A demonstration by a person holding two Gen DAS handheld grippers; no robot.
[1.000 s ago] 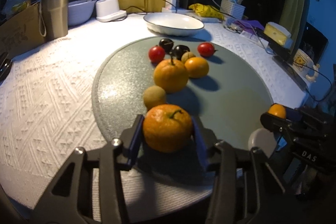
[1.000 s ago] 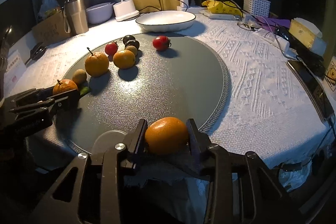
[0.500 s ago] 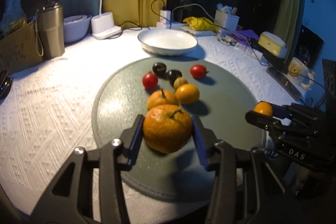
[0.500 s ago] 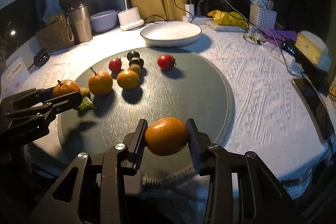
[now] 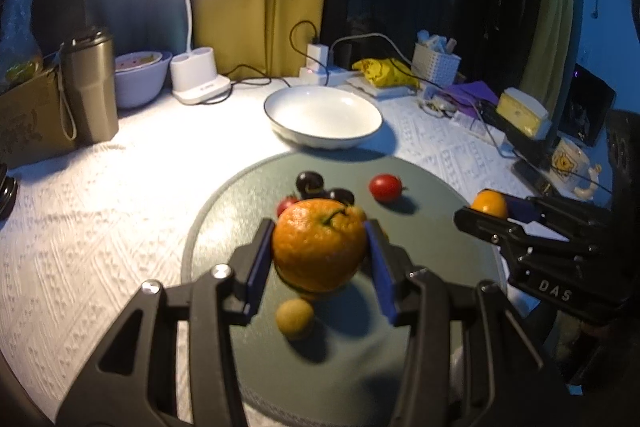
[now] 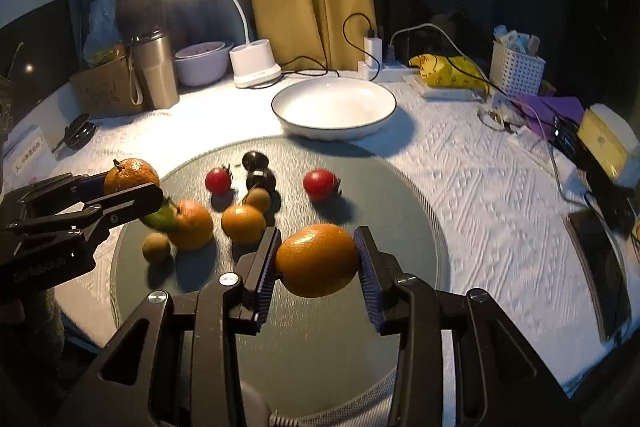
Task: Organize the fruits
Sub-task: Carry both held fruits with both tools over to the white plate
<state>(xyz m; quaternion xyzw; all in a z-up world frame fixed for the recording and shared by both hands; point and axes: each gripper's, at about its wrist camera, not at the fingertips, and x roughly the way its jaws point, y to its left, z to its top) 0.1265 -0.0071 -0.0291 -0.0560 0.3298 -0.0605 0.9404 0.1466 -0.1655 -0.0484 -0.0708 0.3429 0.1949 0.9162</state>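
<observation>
My left gripper [image 5: 318, 247] is shut on a stemmed tangerine [image 5: 320, 245], held above the round grey mat [image 5: 432, 211]. My right gripper [image 6: 318, 261] is shut on a smooth orange [image 6: 317, 259], also raised over the grey mat [image 6: 384, 195]. On the mat lie a leafy tangerine [image 6: 192, 225], a small orange [image 6: 243, 223], two red tomatoes [image 6: 218, 181] [image 6: 320, 183], dark plums [image 6: 261, 179] and small yellowish fruits [image 6: 156, 247]. An empty white bowl [image 6: 334, 107] stands beyond the mat. Each gripper shows at the side of the other's view.
A lit desk lamp [image 6: 254, 67], a metal tumbler [image 6: 156, 69], a lilac bowl [image 6: 202, 63] and a cardboard box [image 6: 106, 89] stand at the back left. Cables, a charger, a white basket [image 6: 516, 67], a phone [image 6: 600, 259] and a mug [image 5: 570, 163] crowd the right side.
Both grippers have risen with their fruits and tipped up, so the bowl, lamp and back of the table fill more of each view. The fruits on the mat now lie lower, under the grippers.
</observation>
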